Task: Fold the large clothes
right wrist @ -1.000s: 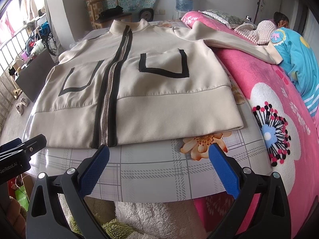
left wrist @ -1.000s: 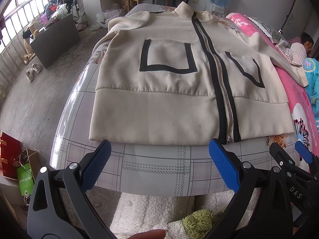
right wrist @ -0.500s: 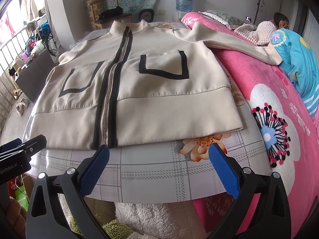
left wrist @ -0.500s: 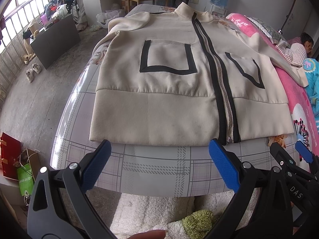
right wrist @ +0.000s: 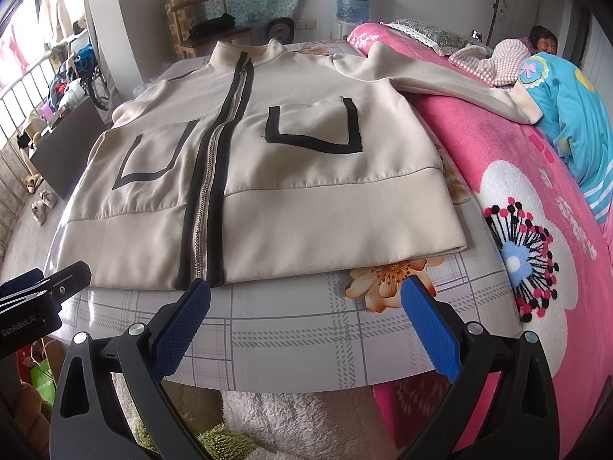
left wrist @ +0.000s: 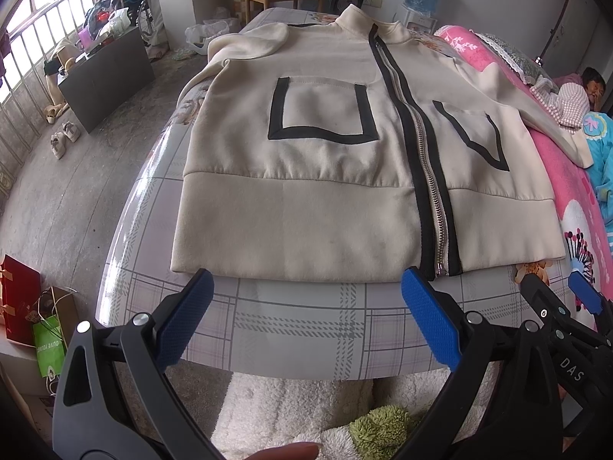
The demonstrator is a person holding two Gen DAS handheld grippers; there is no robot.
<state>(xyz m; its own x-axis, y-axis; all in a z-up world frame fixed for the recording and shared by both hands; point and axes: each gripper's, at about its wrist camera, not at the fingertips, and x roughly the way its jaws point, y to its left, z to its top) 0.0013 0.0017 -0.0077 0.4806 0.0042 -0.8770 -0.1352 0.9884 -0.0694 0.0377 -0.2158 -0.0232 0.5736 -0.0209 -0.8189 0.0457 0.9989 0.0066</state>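
The left hand-held gripper [left wrist: 306, 287] is released, its blue pads [left wrist: 184, 324] wide apart, with nothing between them. It hangs just in front of the desk [left wrist: 299, 329], near the bottom edge of the cream zip-up jacket [left wrist: 306, 211]. The jacket lies flat on the checked desk cover, front up and zipped shut, collar at the far end. Its black-edged pockets sit on each side of the zipper [left wrist: 429, 176]. One sleeve [right wrist: 452, 76] reaches onto the pink flower blanket [right wrist: 536, 199]. The right hand-held gripper [right wrist: 306, 291] is released too, empty, just before the hem.
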